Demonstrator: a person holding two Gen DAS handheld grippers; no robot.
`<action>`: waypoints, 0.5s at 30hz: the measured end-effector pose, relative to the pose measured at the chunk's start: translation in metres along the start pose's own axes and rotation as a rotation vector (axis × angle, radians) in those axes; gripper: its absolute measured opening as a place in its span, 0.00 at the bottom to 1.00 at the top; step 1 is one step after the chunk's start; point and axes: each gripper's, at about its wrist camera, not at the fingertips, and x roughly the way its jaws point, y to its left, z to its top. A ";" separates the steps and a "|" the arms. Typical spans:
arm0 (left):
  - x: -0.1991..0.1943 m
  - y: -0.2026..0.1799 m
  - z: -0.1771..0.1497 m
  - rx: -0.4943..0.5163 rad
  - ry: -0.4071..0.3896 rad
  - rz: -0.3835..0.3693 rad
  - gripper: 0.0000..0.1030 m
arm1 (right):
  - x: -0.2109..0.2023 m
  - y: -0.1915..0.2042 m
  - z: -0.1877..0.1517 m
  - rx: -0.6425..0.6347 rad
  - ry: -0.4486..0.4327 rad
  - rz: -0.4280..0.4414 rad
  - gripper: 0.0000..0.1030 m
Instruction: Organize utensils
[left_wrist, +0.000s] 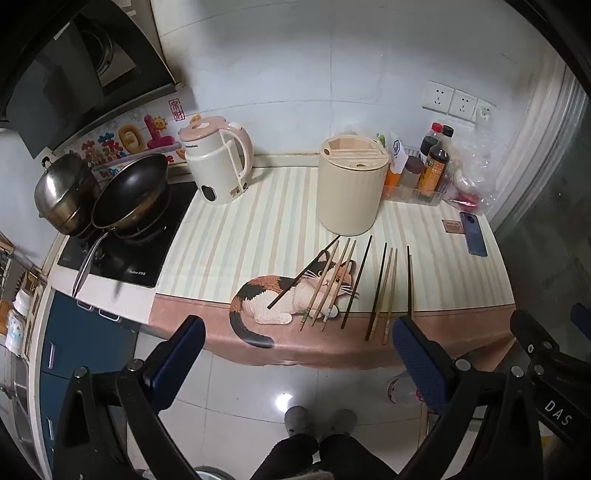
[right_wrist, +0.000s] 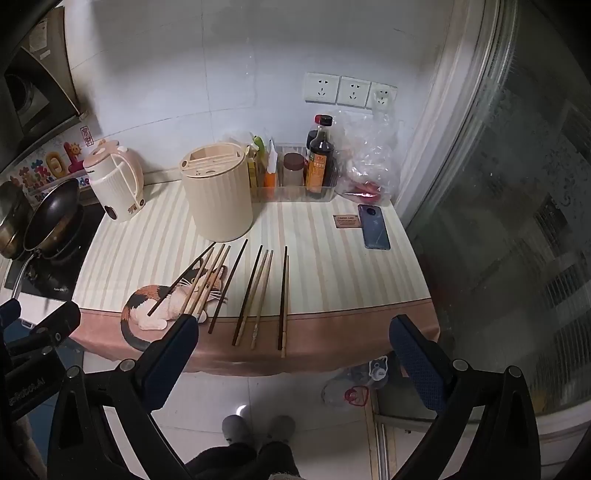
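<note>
Several chopsticks (left_wrist: 354, 284) lie side by side on the striped counter mat (left_wrist: 251, 229), some dark, some light wood; they also show in the right wrist view (right_wrist: 255, 291). One dark chopstick (left_wrist: 303, 275) lies askew across the cat picture. A cream cylindrical utensil holder (left_wrist: 351, 188) with slots on top stands behind them, also seen in the right wrist view (right_wrist: 218, 195). My left gripper (left_wrist: 299, 336) is open and empty, held before the counter's front edge. My right gripper (right_wrist: 295, 336) is open and empty, just in front of the chopsticks' near ends.
A pink-and-white kettle (left_wrist: 218, 162) stands left of the holder. A wok (left_wrist: 129, 192) and steel pot (left_wrist: 62, 192) sit on the hob at left. A tray of sauce bottles (right_wrist: 317, 158), a plastic bag (right_wrist: 369, 155) and a phone (right_wrist: 373, 227) are at the right. A glass partition (right_wrist: 517, 221) bounds the right side.
</note>
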 end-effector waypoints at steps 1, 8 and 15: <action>0.000 0.001 0.000 -0.002 0.001 0.001 1.00 | 0.000 0.000 0.000 0.002 -0.005 0.005 1.00; 0.000 -0.001 0.002 0.009 0.004 0.003 1.00 | 0.003 0.002 -0.001 -0.002 0.005 0.002 1.00; 0.001 -0.002 -0.003 0.008 0.010 0.000 1.00 | 0.001 0.006 0.001 -0.002 0.006 0.007 1.00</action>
